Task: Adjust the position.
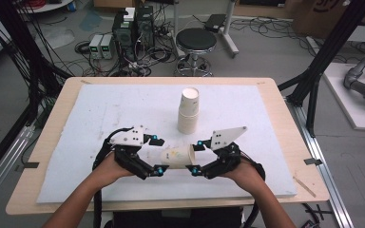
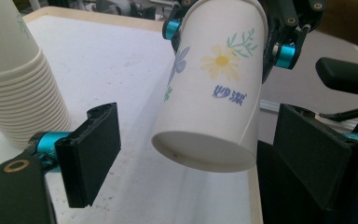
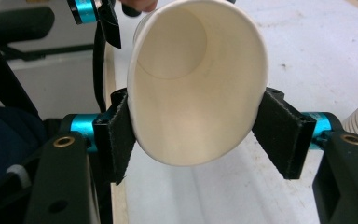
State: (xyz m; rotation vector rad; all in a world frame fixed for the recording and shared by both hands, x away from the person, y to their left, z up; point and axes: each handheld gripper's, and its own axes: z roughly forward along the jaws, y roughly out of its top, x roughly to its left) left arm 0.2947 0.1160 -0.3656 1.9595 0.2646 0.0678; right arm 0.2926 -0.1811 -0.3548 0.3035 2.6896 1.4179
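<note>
Fingers (image 3: pixel 116 140) of the right gripper (image 3: pixel 196 135) pinch the flower-printed white paper cup (image 3: pixel 196 84) near its rim, squashing it oval, held sideways above the table; the left gripper (image 2: pixel 205 163) waits spread around its base, likely to take it

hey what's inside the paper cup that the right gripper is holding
Nothing: the right gripper view looks straight into the paper cup, squeezed oval by the right gripper, and shows bare white walls and a bare bottom. A small part by the near rim is hidden.
</note>
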